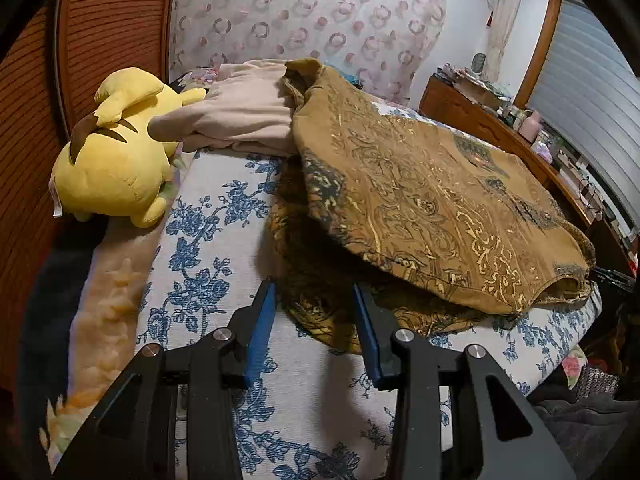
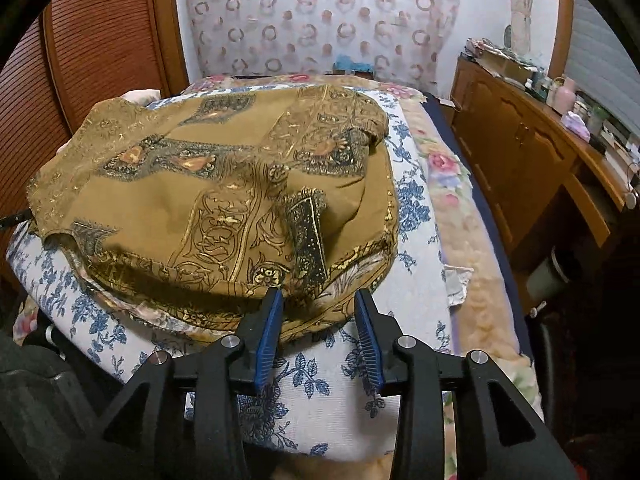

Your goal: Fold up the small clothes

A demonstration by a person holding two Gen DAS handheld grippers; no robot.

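Note:
A brown garment with gold and dark paisley print (image 1: 420, 200) lies folded over on the white cloth with blue flowers (image 1: 208, 248). It also shows in the right wrist view (image 2: 224, 192). My left gripper (image 1: 314, 292) is open, its blue pads straddling the garment's near lower edge. My right gripper (image 2: 318, 300) is open, its pads at the garment's near hem; nothing is clamped. A beige garment (image 1: 240, 116) lies folded behind the brown one.
A yellow plush toy (image 1: 116, 152) lies at the left by the wooden headboard (image 1: 28, 128). A wooden sideboard (image 2: 528, 152) with clutter stands at the right. A patterned pillow (image 2: 320, 20) stands at the back. The floral bedspread (image 2: 448, 176) lies under the cloth.

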